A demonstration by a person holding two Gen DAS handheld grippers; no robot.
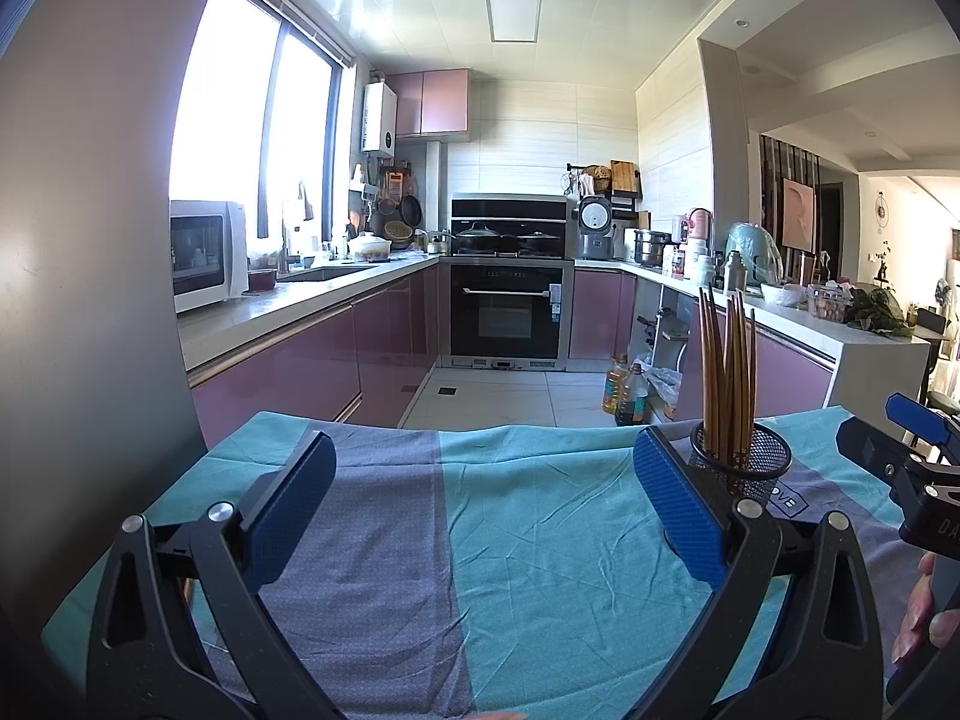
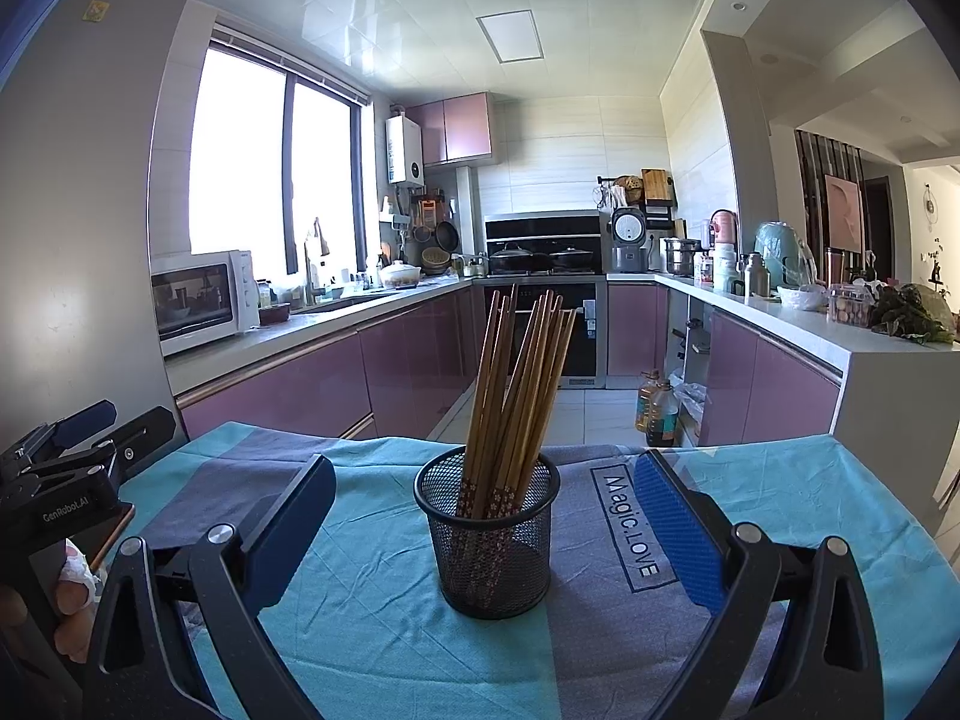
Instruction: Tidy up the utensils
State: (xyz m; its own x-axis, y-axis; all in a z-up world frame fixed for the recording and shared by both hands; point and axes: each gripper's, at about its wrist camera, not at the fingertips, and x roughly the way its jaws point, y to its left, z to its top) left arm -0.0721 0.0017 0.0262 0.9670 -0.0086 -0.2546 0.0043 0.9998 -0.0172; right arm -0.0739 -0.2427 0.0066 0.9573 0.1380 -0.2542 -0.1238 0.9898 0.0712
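Note:
A black mesh cup point(image 2: 491, 531) stands upright on the teal and grey cloth point(image 2: 372, 600), holding several wooden chopsticks point(image 2: 517, 384) that lean and fan out. My right gripper point(image 2: 483, 516) is open, its blue pads wide on either side of the cup and nearer the camera than it. In the left wrist view the same cup point(image 1: 741, 462) with chopsticks point(image 1: 726, 372) sits just behind the right pad. My left gripper point(image 1: 483, 504) is open over bare cloth point(image 1: 528, 540) with nothing between its fingers.
The other gripper and a hand show at each view's edge: the right one point(image 1: 912, 468), the left one point(image 2: 66, 480). The table's far edge point(image 2: 384, 438) drops to the kitchen floor. Purple cabinets, an oven and oil bottles point(image 2: 657, 408) lie beyond.

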